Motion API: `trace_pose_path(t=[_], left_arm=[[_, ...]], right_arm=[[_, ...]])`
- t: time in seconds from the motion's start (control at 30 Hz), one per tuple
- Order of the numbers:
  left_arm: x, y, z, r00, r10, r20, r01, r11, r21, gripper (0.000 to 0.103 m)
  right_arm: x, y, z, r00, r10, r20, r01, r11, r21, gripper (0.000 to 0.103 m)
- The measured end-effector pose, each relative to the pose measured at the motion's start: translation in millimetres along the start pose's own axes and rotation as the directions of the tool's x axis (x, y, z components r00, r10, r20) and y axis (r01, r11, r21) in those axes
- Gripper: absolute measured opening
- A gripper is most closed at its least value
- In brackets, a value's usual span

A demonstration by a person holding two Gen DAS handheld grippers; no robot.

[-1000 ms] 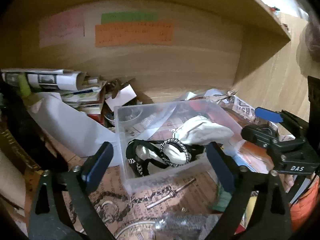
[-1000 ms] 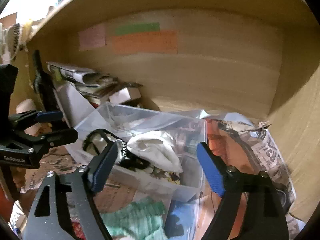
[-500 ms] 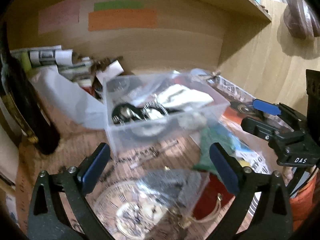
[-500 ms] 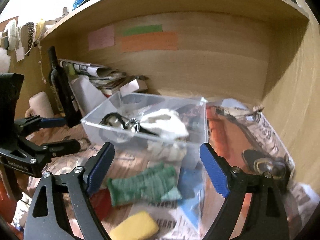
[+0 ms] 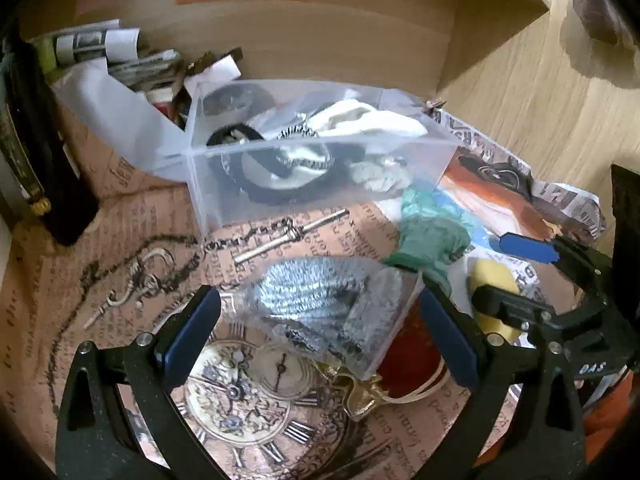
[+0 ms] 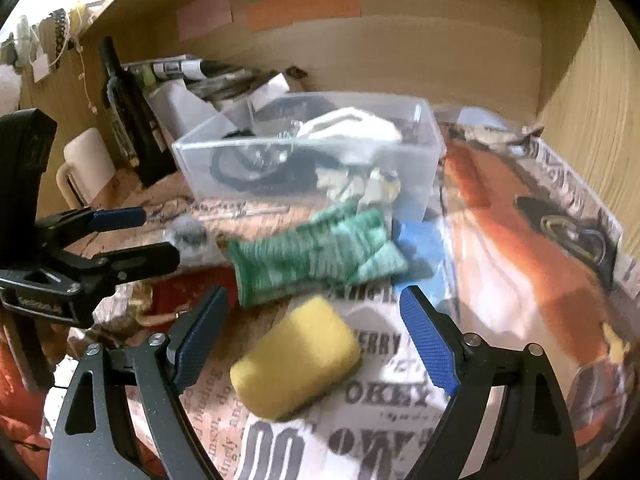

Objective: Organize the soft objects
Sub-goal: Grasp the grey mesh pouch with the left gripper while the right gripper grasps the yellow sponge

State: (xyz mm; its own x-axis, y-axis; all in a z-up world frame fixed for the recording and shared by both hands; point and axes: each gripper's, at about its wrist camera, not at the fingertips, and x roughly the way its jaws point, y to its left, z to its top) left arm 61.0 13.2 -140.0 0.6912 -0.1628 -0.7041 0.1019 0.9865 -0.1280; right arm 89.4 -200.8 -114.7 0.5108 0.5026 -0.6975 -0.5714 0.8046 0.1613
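A clear plastic box (image 5: 224,196) (image 6: 188,168) stands at the back and holds a white cloth (image 5: 360,120) (image 6: 352,124) and black bands. In front of it lie a grey knit item in a clear bag (image 5: 316,296), a green knit item (image 5: 428,236) (image 6: 308,256) and a yellow sponge (image 6: 296,356) (image 5: 492,284). My left gripper (image 5: 320,332) is open, its jaws on either side of the grey bagged item. My right gripper (image 6: 312,332) is open, its jaws on either side of the yellow sponge.
A dark bottle (image 5: 36,152) (image 6: 124,108) stands at the left. Stacked papers (image 5: 120,56) lie behind the box. The wooden shelf wall (image 6: 592,92) rises on the right. Printed paper covers the surface (image 5: 48,288). A blue cloth (image 6: 420,244) lies beside the green item.
Both grippers have pulled back from the box and tilted down. The grey bagged item, green item and yellow sponge have come into view between the jaws.
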Motion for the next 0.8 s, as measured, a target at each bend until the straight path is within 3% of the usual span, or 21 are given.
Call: trace_pose_path(t=[0.17, 0.23, 0.33, 0.43, 0.57, 0.8], left_arm=[[8, -2, -1, 1.000, 0.010, 0.011, -0.010, 1.000, -0.004, 0.100], [10, -3, -1, 1.000, 0.015, 0.018, -0.015, 1.000, -0.004, 0.099], [15, -4, 0, 1.000, 0.003, 0.009, -0.003, 1.000, 0.004, 0.085], [18, -5, 0, 1.000, -0.003, 0.012, 0.003, 1.000, -0.003, 0.074], [17, -6, 2, 0.999, -0.025, 0.020, 0.025, 1.000, -0.006, 0.059], [9, -4, 5, 0.998, -0.047, 0.037, 0.048, 0.999, -0.020, 0.047]], right_arm=[[3, 2, -10, 1.000, 0.001, -0.023, -0.001, 1.000, 0.001, 0.085], [3, 2, -13, 1.000, 0.001, -0.030, -0.001, 1.000, -0.002, 0.078], [5, 0, -16, 0.999, 0.007, -0.048, -0.007, 1.000, 0.000, 0.062], [3, -2, -15, 0.999, 0.008, -0.040, -0.007, 1.000, 0.008, 0.055], [0, -3, -13, 1.000, 0.005, -0.023, -0.005, 1.000, 0.009, 0.051], [-11, 0, 2, 0.999, -0.001, 0.042, 0.002, 1.000, -0.010, 0.050]])
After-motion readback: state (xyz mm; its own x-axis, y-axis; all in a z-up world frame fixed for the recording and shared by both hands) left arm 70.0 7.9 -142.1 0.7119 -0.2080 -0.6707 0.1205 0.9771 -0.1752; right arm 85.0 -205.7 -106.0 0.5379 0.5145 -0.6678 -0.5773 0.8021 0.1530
